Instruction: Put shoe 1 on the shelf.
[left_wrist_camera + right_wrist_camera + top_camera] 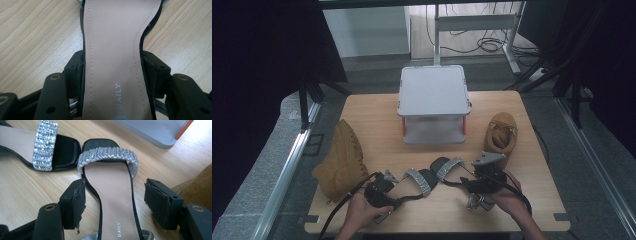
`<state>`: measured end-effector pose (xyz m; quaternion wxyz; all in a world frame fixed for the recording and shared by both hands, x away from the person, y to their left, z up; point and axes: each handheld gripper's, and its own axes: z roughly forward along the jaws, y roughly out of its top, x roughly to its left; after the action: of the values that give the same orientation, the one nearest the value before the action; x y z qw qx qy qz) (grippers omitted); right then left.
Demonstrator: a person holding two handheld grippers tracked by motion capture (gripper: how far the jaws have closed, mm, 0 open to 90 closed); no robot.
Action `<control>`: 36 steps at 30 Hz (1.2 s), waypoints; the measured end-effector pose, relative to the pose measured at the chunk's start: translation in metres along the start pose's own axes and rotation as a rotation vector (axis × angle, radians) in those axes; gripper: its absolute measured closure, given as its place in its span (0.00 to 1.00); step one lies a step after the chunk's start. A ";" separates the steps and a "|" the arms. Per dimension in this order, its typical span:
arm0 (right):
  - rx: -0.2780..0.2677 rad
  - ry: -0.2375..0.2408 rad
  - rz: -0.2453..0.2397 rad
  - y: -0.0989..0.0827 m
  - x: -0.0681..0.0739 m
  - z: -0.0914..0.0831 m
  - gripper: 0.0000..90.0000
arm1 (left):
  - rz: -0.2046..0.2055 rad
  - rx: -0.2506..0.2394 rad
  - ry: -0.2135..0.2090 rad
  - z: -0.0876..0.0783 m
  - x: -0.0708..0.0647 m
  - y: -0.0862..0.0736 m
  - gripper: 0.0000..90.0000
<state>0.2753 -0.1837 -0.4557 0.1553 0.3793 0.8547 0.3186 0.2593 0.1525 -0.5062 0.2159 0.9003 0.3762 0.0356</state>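
Nearest the person, the left gripper (384,196) has its jaws pinching the waist of the left black flat sandal with a beige insole and a silver rhinestone strap (412,185); in the left gripper view both pads press against the sole's edges (112,62), and the sandal lies flat on the pale wooden desk (377,120). Beside it, the right gripper (479,187) straddles the matching right black sandal with the same glittering strap (110,185), but its jaws are spread, with clear gaps between the pads and the sole, so that shoe simply rests on the desk. The two toes nearly touch at the middle.

Judging from this, the pair looks roughly gathered, one sandal gripped and one free; neither has gone anywhere further yet. Farther off, a tan suede ankle boot (339,160) lies at the left edge and a brown moccasin slipper (501,132) at the right, both untouched. Beyond them stands the grey two-tier shoe rack with orange posts (433,90), both shelves bare, so any shelving seems still ahead.
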 end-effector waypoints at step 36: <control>0.376 -0.034 -0.035 -0.009 -0.007 0.052 0.37 | -0.090 -0.145 -0.011 -0.023 0.015 -0.010 0.47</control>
<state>0.3014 -0.1706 -0.5005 0.1015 0.3921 0.9029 0.1441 0.2580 0.1776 -0.4913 0.2838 0.8648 0.4114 0.0483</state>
